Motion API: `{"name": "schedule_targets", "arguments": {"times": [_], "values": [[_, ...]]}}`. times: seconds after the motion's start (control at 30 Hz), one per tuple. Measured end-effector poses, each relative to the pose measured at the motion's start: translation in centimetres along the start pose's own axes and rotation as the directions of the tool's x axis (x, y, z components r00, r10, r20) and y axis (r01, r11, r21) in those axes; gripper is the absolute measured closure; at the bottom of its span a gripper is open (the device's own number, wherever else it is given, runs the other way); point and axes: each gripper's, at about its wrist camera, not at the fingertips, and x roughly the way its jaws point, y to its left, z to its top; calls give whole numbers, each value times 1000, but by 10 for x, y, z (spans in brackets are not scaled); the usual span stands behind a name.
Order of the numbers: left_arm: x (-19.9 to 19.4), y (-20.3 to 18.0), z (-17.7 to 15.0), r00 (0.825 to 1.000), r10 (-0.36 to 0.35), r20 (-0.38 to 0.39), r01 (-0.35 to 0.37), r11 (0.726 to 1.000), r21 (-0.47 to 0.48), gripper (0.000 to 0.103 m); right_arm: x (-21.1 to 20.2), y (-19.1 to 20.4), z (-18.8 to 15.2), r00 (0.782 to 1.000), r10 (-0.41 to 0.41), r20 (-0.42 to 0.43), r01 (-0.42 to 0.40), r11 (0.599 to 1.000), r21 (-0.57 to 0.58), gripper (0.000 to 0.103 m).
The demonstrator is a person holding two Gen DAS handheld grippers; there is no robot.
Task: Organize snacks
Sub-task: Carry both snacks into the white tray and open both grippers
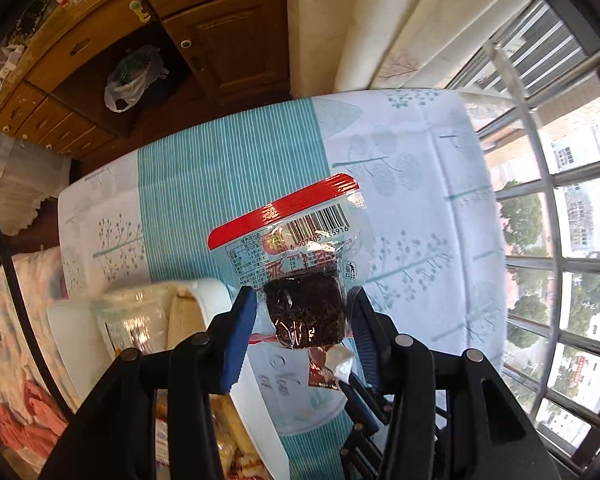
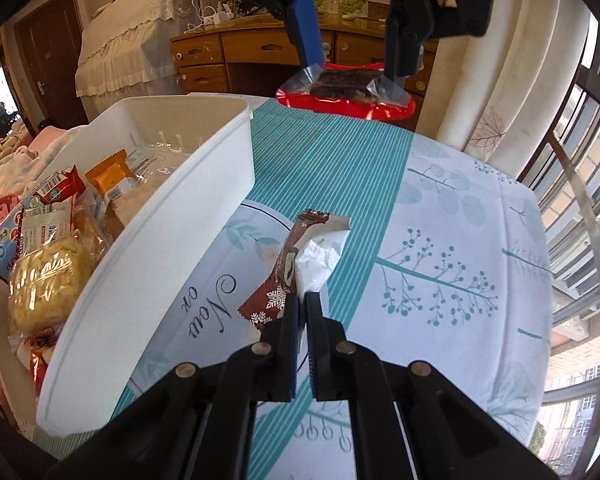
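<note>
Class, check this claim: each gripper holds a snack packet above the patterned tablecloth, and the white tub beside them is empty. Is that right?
Not quite. The white tub is not empty: the right wrist view shows it packed with wrapped snacks. The rest stands: the left gripper holds a clear packet with a dark block, and the right gripper pinches a brown and white wrapper, both above the tablecloth.

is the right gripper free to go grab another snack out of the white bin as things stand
Probably not yet. The right gripper is shut on a brown wrapper, so its jaws are taken. The white bin sits open-topped just beside it with nothing across the way; it only needs to drop the wrapper first.
</note>
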Motion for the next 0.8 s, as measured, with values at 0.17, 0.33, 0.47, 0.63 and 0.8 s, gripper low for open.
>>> {"name": "schedule_targets", "arguments": {"times": [0.17,0.33,0.47,0.63,0.8], "values": [[-35,12,-39,998,-48,28,48,999,-4,57,-29,7,-2,999,-26,24,25,999,49,99],[-63,40,-84,997,-62,41,63,998,-28,57,-54,21,-4,999,-39,29,35,993,108,99],[-74,65,-124,997,-63,38,65,996,-61,57,-74,39,-5,999,-12,47,7,993,119,99],[-75,99,-165,997,-72,32,75,992,-102,56,-90,63,-3,995,32,91,-40,995,95,99],[-78,126,-201,995,-81,63,90,986,-144,58,-102,87,3,994,36,104,-44,996,75,99]]}}
